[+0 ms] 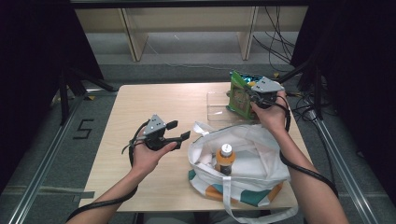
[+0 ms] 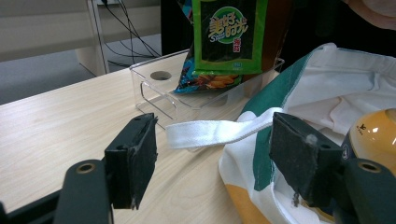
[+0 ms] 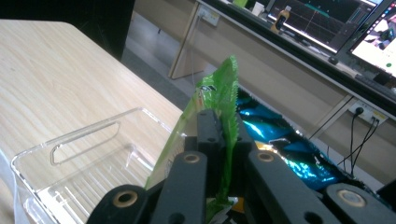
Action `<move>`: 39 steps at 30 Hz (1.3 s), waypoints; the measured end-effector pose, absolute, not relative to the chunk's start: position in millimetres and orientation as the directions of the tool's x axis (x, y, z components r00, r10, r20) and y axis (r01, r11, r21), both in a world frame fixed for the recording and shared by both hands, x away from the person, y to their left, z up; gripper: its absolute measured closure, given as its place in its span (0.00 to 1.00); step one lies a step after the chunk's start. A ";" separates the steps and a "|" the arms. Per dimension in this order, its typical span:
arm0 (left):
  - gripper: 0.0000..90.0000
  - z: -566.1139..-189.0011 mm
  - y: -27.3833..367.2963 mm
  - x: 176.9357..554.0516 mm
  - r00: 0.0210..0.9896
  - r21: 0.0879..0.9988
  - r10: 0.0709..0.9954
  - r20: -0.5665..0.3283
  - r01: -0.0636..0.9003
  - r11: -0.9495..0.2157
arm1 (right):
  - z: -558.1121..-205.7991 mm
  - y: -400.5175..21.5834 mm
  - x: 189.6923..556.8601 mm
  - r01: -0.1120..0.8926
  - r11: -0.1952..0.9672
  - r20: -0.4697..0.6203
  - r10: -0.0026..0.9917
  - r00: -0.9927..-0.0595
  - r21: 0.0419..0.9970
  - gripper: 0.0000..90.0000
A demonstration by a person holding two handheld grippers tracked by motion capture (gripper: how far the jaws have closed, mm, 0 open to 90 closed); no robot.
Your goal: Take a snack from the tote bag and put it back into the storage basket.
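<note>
Jaws of right gripper [image 3: 219, 140] pinched tight on top edge of green snack bag [image 1: 239, 95], standing in clear box [image 1: 215, 106] with blue bag [image 3: 280, 140] behind; left gripper [image 1: 180, 131] jaws wide apart, nothing between, white tote bag [image 1: 252, 154] with bottle [image 1: 225, 158] inside just ahead.

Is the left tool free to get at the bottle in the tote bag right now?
Probably yes. The left tool is open and holds nothing, the bag gapes toward it, and the bottle stands uncovered; only a strap lies between.
</note>
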State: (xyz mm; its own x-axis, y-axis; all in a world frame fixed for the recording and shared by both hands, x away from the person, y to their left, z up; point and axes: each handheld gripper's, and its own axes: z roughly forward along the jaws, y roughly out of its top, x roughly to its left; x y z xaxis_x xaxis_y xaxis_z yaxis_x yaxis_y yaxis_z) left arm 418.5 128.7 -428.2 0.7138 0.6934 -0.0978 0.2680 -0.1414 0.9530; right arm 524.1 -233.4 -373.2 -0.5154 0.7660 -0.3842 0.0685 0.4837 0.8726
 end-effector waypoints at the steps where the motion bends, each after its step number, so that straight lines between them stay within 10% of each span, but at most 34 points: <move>1: 0.35 -428.3 128.7 418.6 0.714 0.953 0.693 -0.098 0.268 -0.141 | -372.3 -233.1 523.8 0.066 0.483 -0.384 0.766 -0.516 0.873 0.98; 39: 0.35 -429.0 128.7 418.6 0.713 0.952 0.693 -0.104 0.272 -0.138 | -376.8 -224.2 533.8 0.076 0.456 -0.357 0.780 -0.514 0.887 0.99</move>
State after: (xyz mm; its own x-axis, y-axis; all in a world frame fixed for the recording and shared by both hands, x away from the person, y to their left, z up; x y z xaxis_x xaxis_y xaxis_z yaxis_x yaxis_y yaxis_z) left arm 418.6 128.7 -429.0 0.7131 0.6933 -0.1038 0.2725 -0.1377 0.9523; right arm 533.8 -224.2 -376.8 -0.5143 0.7797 -0.3571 0.0763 0.4564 0.8865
